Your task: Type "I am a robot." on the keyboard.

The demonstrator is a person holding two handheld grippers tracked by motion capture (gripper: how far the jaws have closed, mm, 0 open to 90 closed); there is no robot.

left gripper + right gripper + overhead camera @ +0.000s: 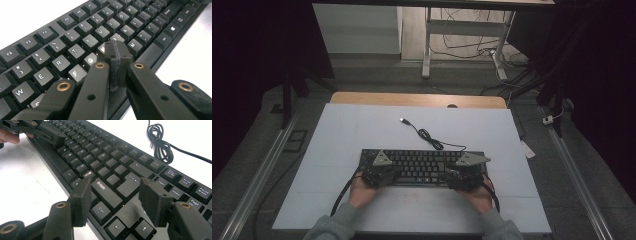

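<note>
1. The left gripper (381, 172) sits at the left end of the black keyboard (422, 162), held in the person's left hand (362, 192), whose grey sleeve comes in from the bottom edge of the high view. Its jaws are pressed together with nothing between them; in the left gripper view the two pads meet in one dark block (117, 62) whose tip hangs over the letter keys, near the G, the H and the M, and whether it touches a key I cannot tell.
2. The keyboard lies flat on the white table (337, 135), near the person's edge and about midway across. Its long side runs left to right.
3. A black cable (432, 140) leaves the keyboard's far edge, coils in a small bundle just behind it, and ends in a USB plug (403, 120) lying on the bare white surface farther back.
4. The right gripper (466, 172) rests at the right end of the keyboard in the person's right hand (479, 195). Its jaws stand apart and hold nothing: in the right gripper view one pad (81, 200) hangs by the keyboard's near edge beside the Shift key (106, 192), the other (153, 200) near the Enter key and the arrow keys, with the Ctrl key showing in the gap between them.
</note>
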